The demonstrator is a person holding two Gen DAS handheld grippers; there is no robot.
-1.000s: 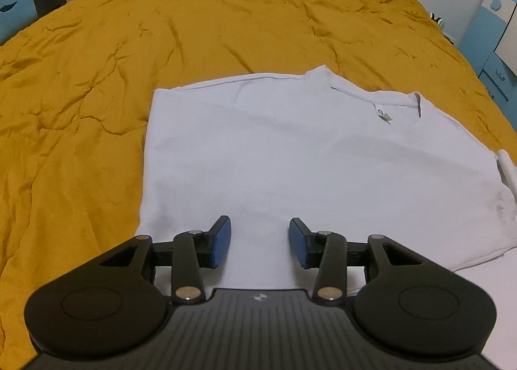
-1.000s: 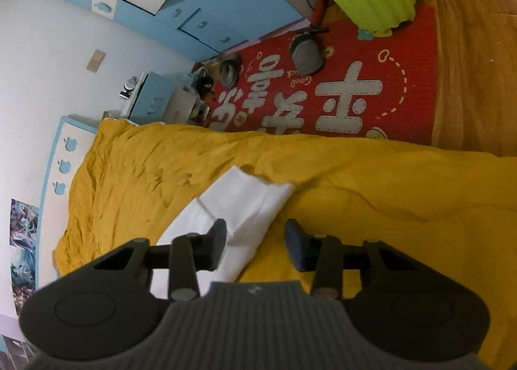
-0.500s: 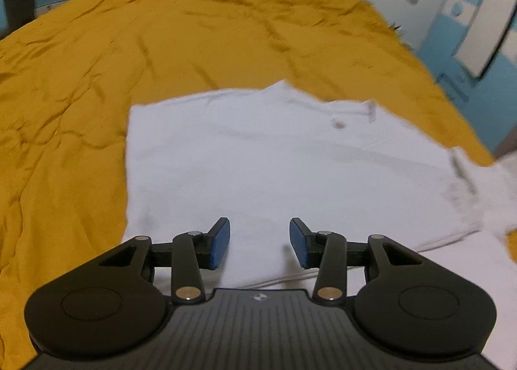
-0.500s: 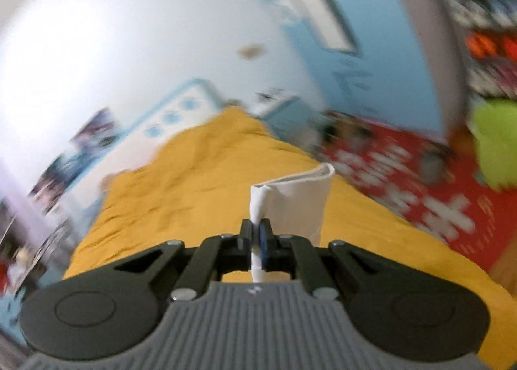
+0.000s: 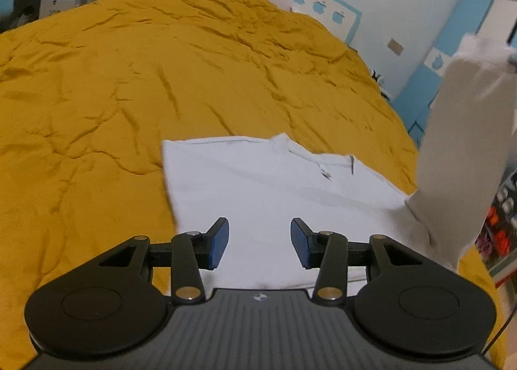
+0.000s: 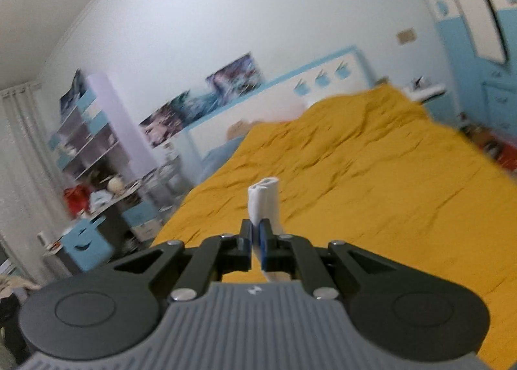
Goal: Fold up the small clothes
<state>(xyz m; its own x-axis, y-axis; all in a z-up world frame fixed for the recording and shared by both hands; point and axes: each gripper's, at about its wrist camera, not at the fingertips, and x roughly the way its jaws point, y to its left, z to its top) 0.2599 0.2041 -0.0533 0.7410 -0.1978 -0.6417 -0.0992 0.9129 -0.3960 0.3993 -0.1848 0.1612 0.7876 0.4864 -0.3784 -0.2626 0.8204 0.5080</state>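
A white T-shirt (image 5: 268, 189) lies flat on the mustard-yellow bedspread (image 5: 129, 85), its collar toward the far right. My left gripper (image 5: 259, 244) hovers open over the shirt's near part, nothing between its blue pads. The shirt's right sleeve (image 5: 462, 150) is pulled up high off the bed at the right edge of the left wrist view. In the right wrist view my right gripper (image 6: 257, 234) is shut on that sleeve's white cloth (image 6: 263, 200), which sticks up past the fingertips above the bedspread (image 6: 371, 176).
A white and blue headboard (image 6: 323, 85) and a wall close off the bed's far end. Shelves and a cluttered desk (image 6: 97, 182) stand to the left of the bed. Blue cupboards (image 5: 452, 56) line the right side, with a red rug (image 5: 504, 227) on the floor.
My right gripper shut on the shirt's sleeve and swung it up high, rolling over to face the headboard. My left gripper rose and tilted up, staying open over the shirt.
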